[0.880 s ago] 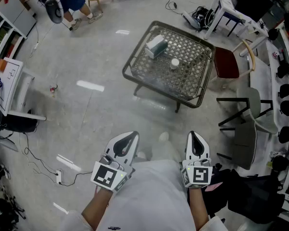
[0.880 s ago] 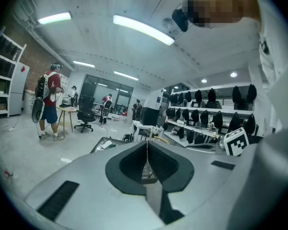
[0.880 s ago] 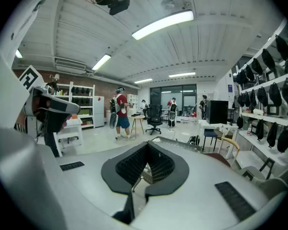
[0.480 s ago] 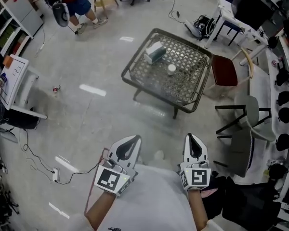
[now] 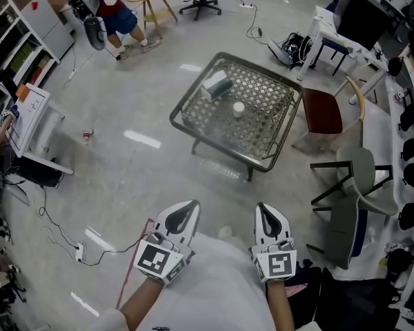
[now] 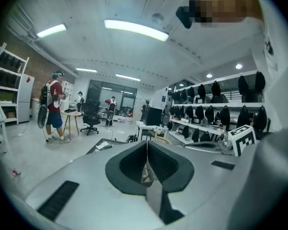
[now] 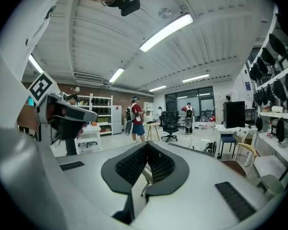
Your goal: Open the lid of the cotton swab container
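This is only the approach step: the left gripper (image 5: 188,207) and the right gripper (image 5: 265,209) are both fully closed and empty, close to the person's body. The cotton swab container (image 5: 239,108) (small, white, lid apparently on) stands on the lattice table (image 5: 265,110), well apart from them. The next move, in my judgement, is to come nearer and open the jaws.

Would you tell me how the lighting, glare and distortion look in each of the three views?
Head view: even light, white lamp reflections on the glossy floor, lines bowed toward the edges. Left gripper view: heavy fisheye, dark corners, ceiling lamp blown out. Right gripper view: same fisheye and vignette, strip light glaring.
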The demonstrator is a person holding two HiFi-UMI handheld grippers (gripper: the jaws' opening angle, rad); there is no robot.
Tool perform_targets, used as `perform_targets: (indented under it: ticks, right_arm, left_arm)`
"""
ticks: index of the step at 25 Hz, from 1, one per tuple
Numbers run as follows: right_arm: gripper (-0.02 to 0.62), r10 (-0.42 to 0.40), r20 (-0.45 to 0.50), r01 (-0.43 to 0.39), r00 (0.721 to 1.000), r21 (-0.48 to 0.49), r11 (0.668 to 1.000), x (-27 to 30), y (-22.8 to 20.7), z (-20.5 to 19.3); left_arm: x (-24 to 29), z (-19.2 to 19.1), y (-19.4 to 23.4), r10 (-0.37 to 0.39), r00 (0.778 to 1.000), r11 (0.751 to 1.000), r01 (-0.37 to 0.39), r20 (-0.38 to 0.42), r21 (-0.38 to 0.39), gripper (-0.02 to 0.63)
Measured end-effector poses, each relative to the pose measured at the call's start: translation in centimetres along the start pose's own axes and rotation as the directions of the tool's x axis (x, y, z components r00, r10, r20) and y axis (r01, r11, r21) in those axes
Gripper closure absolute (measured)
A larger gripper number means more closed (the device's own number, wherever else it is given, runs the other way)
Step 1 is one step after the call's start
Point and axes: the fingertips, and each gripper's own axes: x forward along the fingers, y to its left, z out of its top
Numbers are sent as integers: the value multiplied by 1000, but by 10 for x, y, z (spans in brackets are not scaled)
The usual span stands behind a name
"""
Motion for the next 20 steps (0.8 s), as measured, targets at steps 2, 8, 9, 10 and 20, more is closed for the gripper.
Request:
perform_targets:
  ticks: [2, 8, 9, 10, 20]
  right_arm:
    - [595, -8, 11, 8, 1000, 24, 1000, -4, -11, 1]
    - [595, -27, 40, 24, 999, 53, 998, 6, -35, 9]
    - [595, -27, 43, 25, 999, 55, 998, 13, -40, 10]
    - [595, -27, 44, 25, 999, 57, 998, 19, -44, 10]
    - [595, -48, 34, 47, 998, 17, 999, 119, -82, 35]
  left_arm:
    - [6, -2, -8, -3, 1000, 1000, 3, -11, 2, 598]
    - [31, 1, -7, -15, 1000, 1000, 15, -18, 8, 598]
    - [39, 3, -4, -15, 1000, 1000, 16, -15, 10, 598]
    - [47, 5, 0, -15, 1000, 1000, 15, -14, 10, 598]
    - [135, 44, 66, -68, 997, 998, 68, 22, 1, 598]
